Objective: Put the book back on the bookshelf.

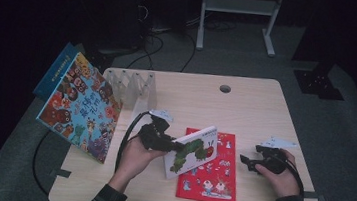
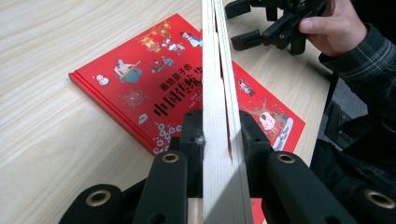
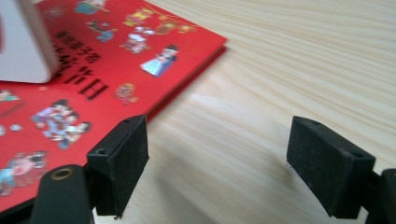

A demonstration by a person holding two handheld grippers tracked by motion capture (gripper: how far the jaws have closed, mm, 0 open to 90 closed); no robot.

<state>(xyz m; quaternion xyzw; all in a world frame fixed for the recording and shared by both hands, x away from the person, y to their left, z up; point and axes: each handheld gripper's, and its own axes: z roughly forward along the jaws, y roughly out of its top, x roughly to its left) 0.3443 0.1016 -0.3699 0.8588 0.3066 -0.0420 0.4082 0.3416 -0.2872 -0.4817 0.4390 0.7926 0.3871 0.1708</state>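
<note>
The left tool (image 1: 174, 145) pinches the caterpillar book (image 1: 192, 151), lifted over the red book (image 1: 211, 177) flat on the tabletop (image 1: 251, 108). The right tool (image 1: 246, 160) waits spread, empty. Farther off, the rack (image 1: 132, 86) holds no book; shelving seems barely begun.

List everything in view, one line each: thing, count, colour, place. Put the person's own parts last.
caterpillar book: 1, white, clamped edge-on in the left gripper above the red book
red book: 1, red, flat on the table, front centre
large picture book: 1, blue and multicoloured, leaning at the table's left edge
book rack: 1, clear, back left
table: 1, light wood
left gripper: 1, black, centre
right gripper: 1, black, right of the red book, empty
hands: 2, holding the grippers
</note>
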